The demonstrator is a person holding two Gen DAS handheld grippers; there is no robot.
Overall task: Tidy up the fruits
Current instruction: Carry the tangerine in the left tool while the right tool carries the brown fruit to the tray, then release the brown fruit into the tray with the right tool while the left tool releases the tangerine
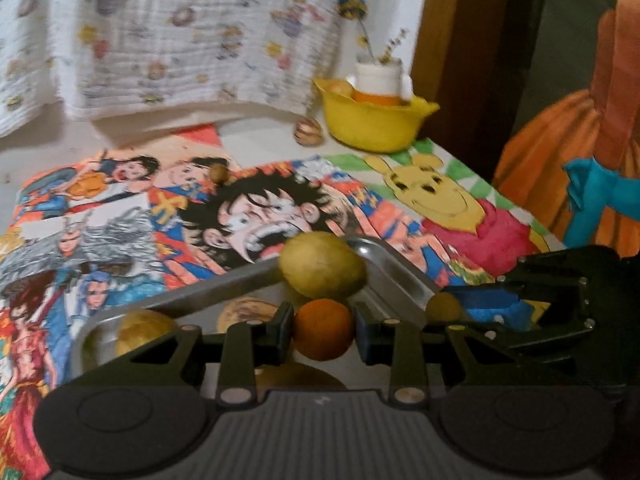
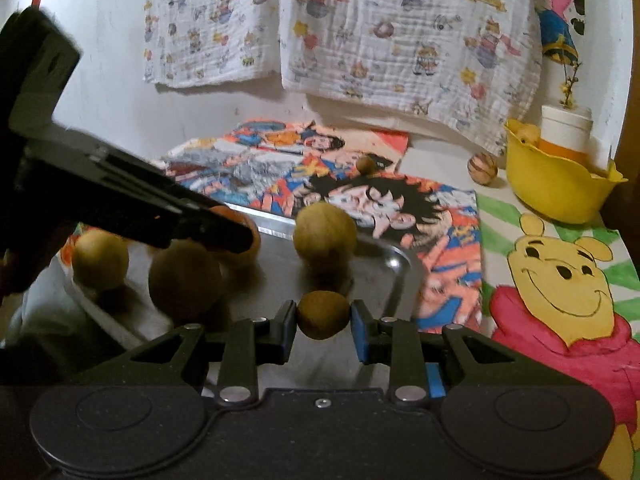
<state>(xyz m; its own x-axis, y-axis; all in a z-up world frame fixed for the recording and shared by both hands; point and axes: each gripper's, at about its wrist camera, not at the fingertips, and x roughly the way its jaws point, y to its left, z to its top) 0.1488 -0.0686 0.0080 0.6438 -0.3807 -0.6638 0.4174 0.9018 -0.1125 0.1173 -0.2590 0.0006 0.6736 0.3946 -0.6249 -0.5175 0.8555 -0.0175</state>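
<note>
two claws are loaded at once, and that is where the risk sits. the left claw (image 1: 323,330) is clenched on an orange fruit (image 1: 323,329), its pads pressing the fruit's sides just above the near part of the metal tray (image 1: 394,268); the right claw (image 2: 323,320) is clamped on a small brown fruit (image 2: 323,314) over the tray's near right corner (image 2: 400,268). both fruits are round and smooth and are held only by narrow pads at their widest line, so i judge a small twist or bump could squirt either one out, and it would roll across the drawings covering the table (image 2: 568,292) toward the edge. the claws work close together: in the right view the left claw (image 2: 224,232) reaches across the tray, right beside the loose brown fruits (image 2: 184,276), and a careless sweep could knock them, or the greenish-yellow fruit (image 1: 322,265) leaning on the tray's rim, off the tray. the two claws could also collide if both head for the same spot. the yellow bowl (image 2: 556,196) at the far right stands near the table's edge with a white and orange container in it, so a fruit dropped from height might bounce out or tip it. the pictures are blurred, so how firmly each fruit is seated is hard to tell. a striped ball (image 2: 483,167) and a small brown fruit (image 2: 365,164) lie loose on the table.
</note>
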